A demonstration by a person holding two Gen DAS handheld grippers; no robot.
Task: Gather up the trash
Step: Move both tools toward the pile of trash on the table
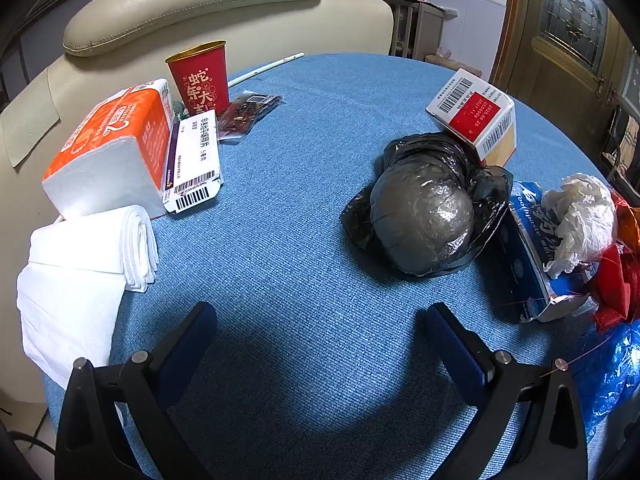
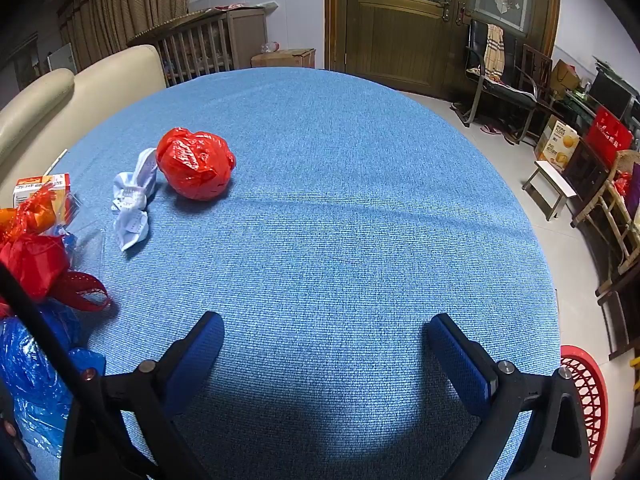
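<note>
I held my left gripper low over the blue tablecloth, its two blue-padded fingers spread wide apart with nothing between them. Ahead and a little to the right of it lay a black plastic bag wrapped tight around something round. A white and red carton with barcodes leaned tilted against the far side of that bag. Just right of the bag sat a blue toothpaste box, and a crumpled white tissue rested on top of it, with red wrapping and a blue plastic bag bunched at the table's right edge. On my left stood an orange tissue pack, a white medicine box propped against it, a red paper cup upright behind them, and a dark snack wrapper flat beside the cup. A folded white cloth hung over the near left edge.

My right gripper was also spread wide and held nothing, hovering above bare cloth. Well ahead and to its left lay a balled red plastic bag, touching a twisted pale blue wad on its left. Down past the table's right edge I could see part of a red basket on the floor
</note>
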